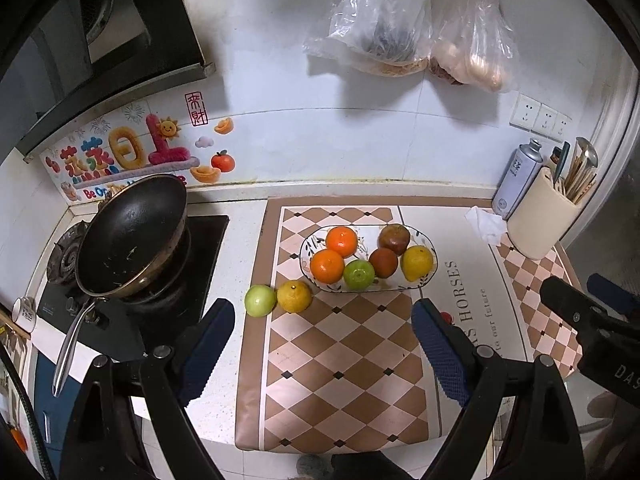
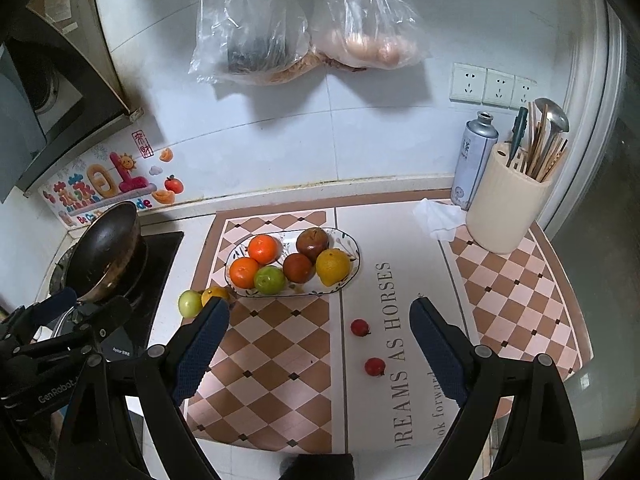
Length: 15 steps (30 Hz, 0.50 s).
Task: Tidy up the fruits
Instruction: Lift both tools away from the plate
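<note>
Two small red fruits [image 2: 359, 327] lie on the checkered mat [image 2: 280, 360].

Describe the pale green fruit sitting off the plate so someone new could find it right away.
Find the oval fruit plate on the checkered mat. Just off its left end, two fruits lie side by side. The pale green fruit is the outer one, left of the yellow fruit and nearest the stove.
</note>
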### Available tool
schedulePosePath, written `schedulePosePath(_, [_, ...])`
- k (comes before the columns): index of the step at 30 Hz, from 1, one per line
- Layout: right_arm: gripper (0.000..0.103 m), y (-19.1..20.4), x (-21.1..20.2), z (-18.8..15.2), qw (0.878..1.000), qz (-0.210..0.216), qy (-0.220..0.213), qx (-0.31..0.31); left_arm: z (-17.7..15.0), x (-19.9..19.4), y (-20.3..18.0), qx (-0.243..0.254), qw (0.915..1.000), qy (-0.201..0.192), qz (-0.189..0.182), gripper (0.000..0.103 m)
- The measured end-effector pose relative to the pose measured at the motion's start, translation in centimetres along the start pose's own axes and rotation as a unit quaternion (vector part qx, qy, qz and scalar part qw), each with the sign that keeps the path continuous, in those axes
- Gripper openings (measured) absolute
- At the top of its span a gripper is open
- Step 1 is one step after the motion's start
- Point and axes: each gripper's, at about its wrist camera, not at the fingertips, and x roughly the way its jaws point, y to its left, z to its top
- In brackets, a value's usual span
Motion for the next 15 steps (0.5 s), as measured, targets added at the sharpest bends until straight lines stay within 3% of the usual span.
schedulePosePath(3, [0.099, -1.0, 1.2, 0.2, 1.000, 0.011, 0.015, 0.018, 0.3, 1.3, 0.4, -0.010, 0.9999, 0.012, 0.007, 0.091])
schedulePosePath(5, [0.099, -2.4, 2.7, 0.1, 0.999, 0.008, 0.028, 0.033, 0.3, 2.4, 0.8, -0.014, 0.9996, 0.019, 0.018, 0.102])
schedulePosePath(10, [0.099, -6.2, 8.8, -1.5, 0.993, -0.009, 0.097, 0.072, 0.0, 6.6, 2.8, -0.034, 0.9962, 0.059, 0.053, 0.102])
schedulePosePath(13, [0.099, -7.1, 12.9, -2.9, 0.987, 0.008, 0.136, 0.082, -0.5, 9.7, 5.0, -0.063, 0.9904, 0.096, 0.077, 0.102])
schedulePosePath(15, [0.098, -6.5, 16.0, -3.7, 0.982, 0.047, 0.161, 0.091, -0.9, 11.3, 6.4, -0.081, 0.9861, 0.113, 0.092, 0.102])
